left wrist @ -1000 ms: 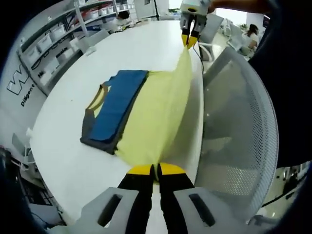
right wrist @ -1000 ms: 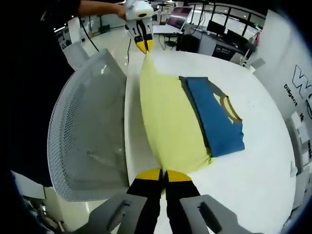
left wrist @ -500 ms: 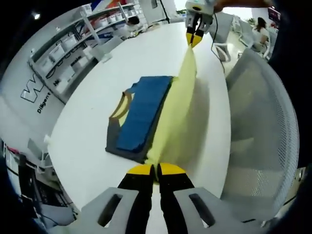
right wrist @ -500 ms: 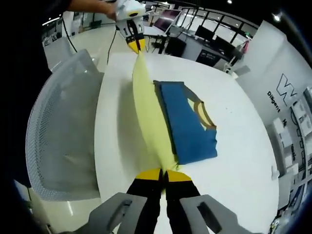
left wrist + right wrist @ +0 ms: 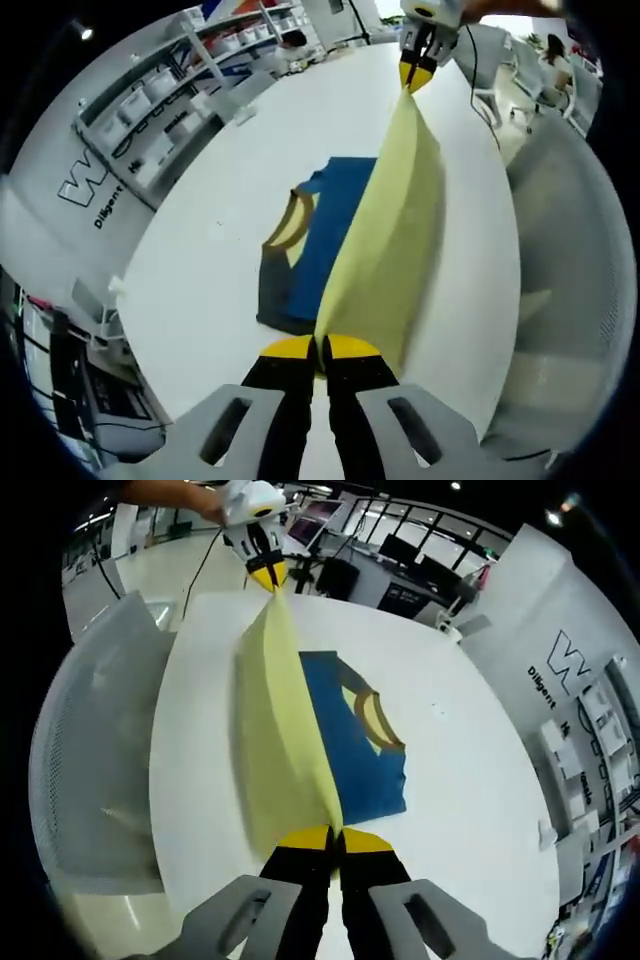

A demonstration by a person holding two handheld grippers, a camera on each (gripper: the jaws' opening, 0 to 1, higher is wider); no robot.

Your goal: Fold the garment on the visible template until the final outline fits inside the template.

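Note:
The garment lies on the white table [image 5: 220,200]. Its folded blue part [image 5: 325,230] with a yellow-lined collar and grey edge rests flat. A wide yellow panel [image 5: 390,230] is raised off the table and stretched taut between both grippers. My left gripper [image 5: 320,345] is shut on the panel's near corner. My right gripper [image 5: 413,78] pinches the far corner. From the right gripper view, my right gripper [image 5: 335,832] is shut on the yellow panel [image 5: 275,710], the left gripper [image 5: 265,577] holds the other end, and the blue part [image 5: 355,750] lies to the right.
A grey mesh chair [image 5: 570,260] stands against the table's edge beside the raised panel, also seen as the chair [image 5: 90,740]. Shelves with white bins [image 5: 170,70] line the wall beyond the table. Bare tabletop [image 5: 470,780] stretches past the blue part.
Both grippers have lifted the yellow panel's edge from near the table side and swung it up toward the blue part. The panel now stands almost upright.

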